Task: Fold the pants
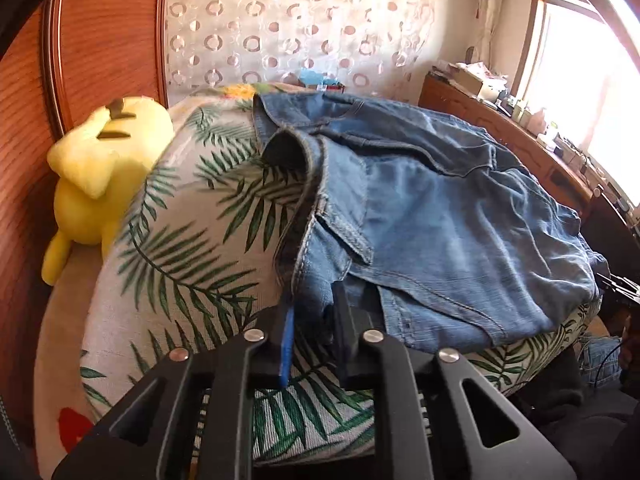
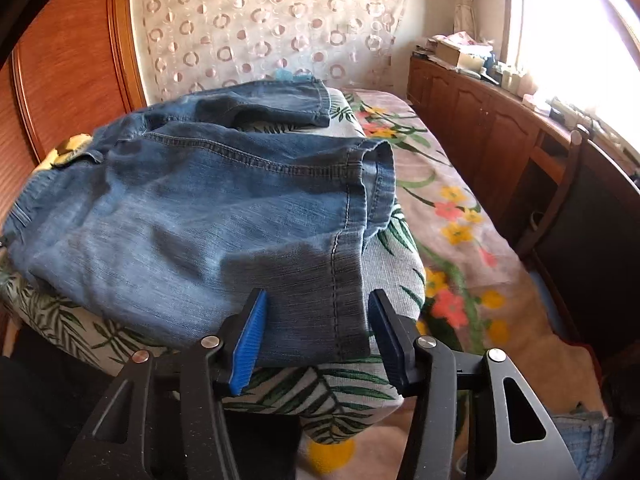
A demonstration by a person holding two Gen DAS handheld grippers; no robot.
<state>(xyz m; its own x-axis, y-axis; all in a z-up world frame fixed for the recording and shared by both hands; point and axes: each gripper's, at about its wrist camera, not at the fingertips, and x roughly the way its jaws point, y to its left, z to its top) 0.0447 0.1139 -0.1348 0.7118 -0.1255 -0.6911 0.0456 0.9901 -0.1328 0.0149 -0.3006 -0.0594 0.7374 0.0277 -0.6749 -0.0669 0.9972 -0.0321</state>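
Blue denim pants (image 1: 420,208) lie partly folded on a leaf-print cushion (image 1: 180,248) on the bed. My left gripper (image 1: 312,312) is at the near waistband corner, its jaws narrow with denim between them, seemingly pinching it. In the right wrist view the pants (image 2: 192,216) spread to the left, with the leg hems (image 2: 352,248) toward me. My right gripper (image 2: 316,328) is open, its jaws either side of the near hem corner, not closed on it.
A yellow plush toy (image 1: 100,176) sits left of the cushion against the wooden headboard (image 1: 24,160). A flowered bedspread (image 2: 452,220) lies right of the cushion. A wooden cabinet (image 2: 480,120) with clutter runs along the window wall.
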